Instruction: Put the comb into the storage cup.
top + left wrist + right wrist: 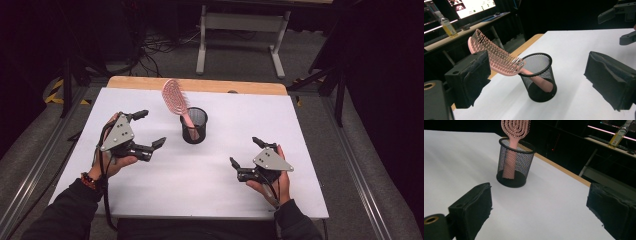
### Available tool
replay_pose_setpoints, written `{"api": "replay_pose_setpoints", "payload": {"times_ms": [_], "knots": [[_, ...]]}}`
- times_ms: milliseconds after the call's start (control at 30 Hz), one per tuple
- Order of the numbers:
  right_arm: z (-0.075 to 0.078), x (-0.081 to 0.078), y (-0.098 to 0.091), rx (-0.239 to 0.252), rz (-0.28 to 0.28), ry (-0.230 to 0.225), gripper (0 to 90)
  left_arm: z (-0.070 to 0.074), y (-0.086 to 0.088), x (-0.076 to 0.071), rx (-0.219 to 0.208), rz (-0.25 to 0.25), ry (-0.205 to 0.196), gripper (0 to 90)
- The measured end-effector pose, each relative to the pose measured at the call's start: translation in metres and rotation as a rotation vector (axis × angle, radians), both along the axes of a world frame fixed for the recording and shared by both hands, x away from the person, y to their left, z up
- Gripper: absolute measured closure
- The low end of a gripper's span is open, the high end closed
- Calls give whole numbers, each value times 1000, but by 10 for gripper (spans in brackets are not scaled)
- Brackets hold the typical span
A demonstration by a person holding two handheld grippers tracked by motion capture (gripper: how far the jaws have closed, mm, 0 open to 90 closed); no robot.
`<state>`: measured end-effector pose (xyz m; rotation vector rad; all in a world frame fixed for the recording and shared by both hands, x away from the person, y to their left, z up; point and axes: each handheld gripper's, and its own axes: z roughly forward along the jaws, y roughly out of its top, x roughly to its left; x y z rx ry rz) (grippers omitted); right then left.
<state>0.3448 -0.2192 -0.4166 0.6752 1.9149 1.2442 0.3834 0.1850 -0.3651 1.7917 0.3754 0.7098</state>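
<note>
Pink hairbrush (176,100) standing in black mesh cup (194,126), both grippers empty.

Cup sits near desk (150,200) centre, toward far edge; brush handle down inside, head leaning over the rim toward the far-left corner. Left gripper (148,128) and right gripper (245,150) flank it, fingers spread wide, holding nothing, apart from cup.

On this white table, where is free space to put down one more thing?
Free: the patch between the left gripper and right gripper, in front of the cup, and the far right corner of the table. Crowded: around the cup, where the brush leans out toward the far left.
</note>
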Motion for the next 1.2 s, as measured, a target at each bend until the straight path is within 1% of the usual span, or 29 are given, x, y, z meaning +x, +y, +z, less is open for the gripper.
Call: {"api": "replay_pose_setpoints", "payload": {"times_ms": [33, 100, 167, 233, 267, 400, 433, 467, 567, 733, 800, 833, 967, 1067, 1100, 1167, 1200], "knots": [[0, 0, 0, -1, 0, 1, 69, 0, 2, 0, 12, 5, -5, 72], [0, -1, 0, -2, -1, 1, 69, -2, 4, -2, 10, 3, 2, 72], [0, -2, -1, -3, -2, 1, 69, -4, 6, -4, 23, 5, 2, 71], [0, -3, -1, -3, -3, 2, 69, -5, 8, -5, 20, 1, 4, 71], [-1, -4, -2, -5, -3, 2, 70, -7, 9, -6, 20, 2, 14, 71], [-1, -5, -2, -8, -5, 5, 71, -10, 11, -7, 29, 0, 13, 69], [-1, -6, -3, -9, -7, 2, 71, -12, 11, -8, 37, 4, 19, 66], [-1, -6, -3, -9, -7, 2, 72, -15, 12, -8, 52, -2, 27, 62], [-1, -7, -5, -9, -8, 4, 72, -20, 14, -9, 60, -3, 44, 54], [-1, -8, -8, -5, -13, 3, 74, -27, 17, -12, 66, 8, 54, 51], [-1, -9, -8, -8, -14, 1, 75, -32, 19, -14, 69, 10, 65, 51], [-2, -9, -8, -9, -15, 0, 77, -33, 20, -14, 75, 12, 61, 51], [-2, -11, -9, -14, -20, -4, 79, -39, 23, -17, 68, 17, 77, 52], [-3, -11, -9, -13, -21, -2, 79, -43, 25, -18, 75, 15, 75, 55], [-3, -12, -10, -14, -22, -4, 80, -45, 25, -19, 80, 18, 69, 54], [-3, -13, -10, -15, -26, -7, 80, -50, 25, -20, 78, 16, 75, 57], [-3, -14, -11, -16, -28, -10, 80, -53, 25, -21, 91, 23, 65, 57]]}}
